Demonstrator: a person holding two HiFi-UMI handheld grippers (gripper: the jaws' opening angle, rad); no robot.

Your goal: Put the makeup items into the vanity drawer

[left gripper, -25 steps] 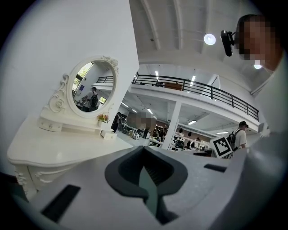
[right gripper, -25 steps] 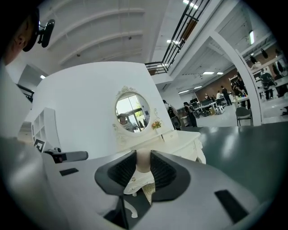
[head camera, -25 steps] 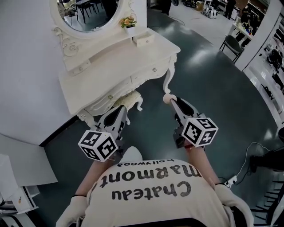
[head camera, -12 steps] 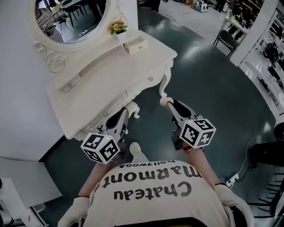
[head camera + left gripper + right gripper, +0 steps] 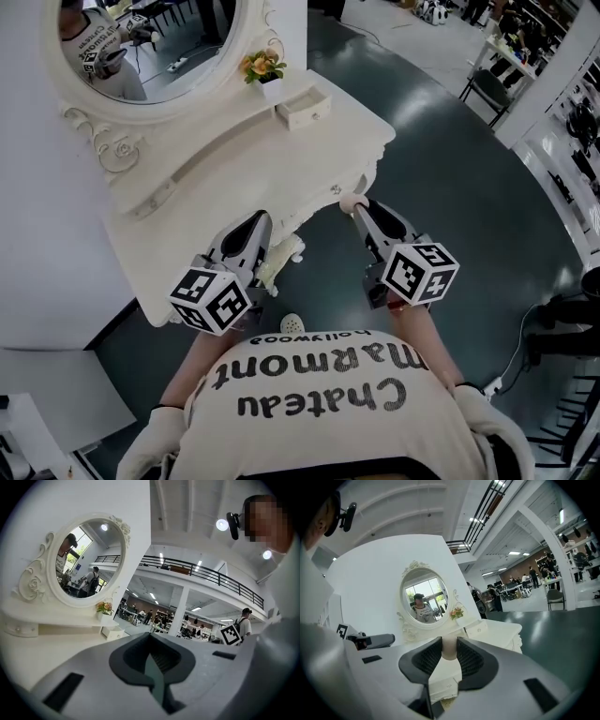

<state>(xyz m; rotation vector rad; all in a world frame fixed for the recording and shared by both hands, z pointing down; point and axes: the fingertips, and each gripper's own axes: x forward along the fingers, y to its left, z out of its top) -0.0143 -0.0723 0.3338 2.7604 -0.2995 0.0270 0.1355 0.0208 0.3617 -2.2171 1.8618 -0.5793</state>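
Note:
The white vanity [image 5: 234, 178] with its oval mirror [image 5: 150, 47] stands right in front of me. Its front drawers [image 5: 330, 190] look closed. My right gripper [image 5: 356, 206] is shut on a small beige makeup item [image 5: 350, 202] and holds it just off the vanity's front right corner. In the right gripper view the beige item [image 5: 449, 648] sits pinched between the dark pads [image 5: 429, 658]. My left gripper [image 5: 253, 230] hovers at the vanity's front edge, its jaws [image 5: 151, 637] together with nothing in them.
On the vanity top stand a small flower pot [image 5: 262, 67] and a little white drawer box [image 5: 302, 108]. A cushioned stool [image 5: 277, 262] sits under the table. Dark floor spreads to the right, with a chair [image 5: 487, 92] and cables [image 5: 525, 328] farther off.
I have stepped closer to the vanity, so both grippers now reach its front edge. The right gripper still holds the beige item.

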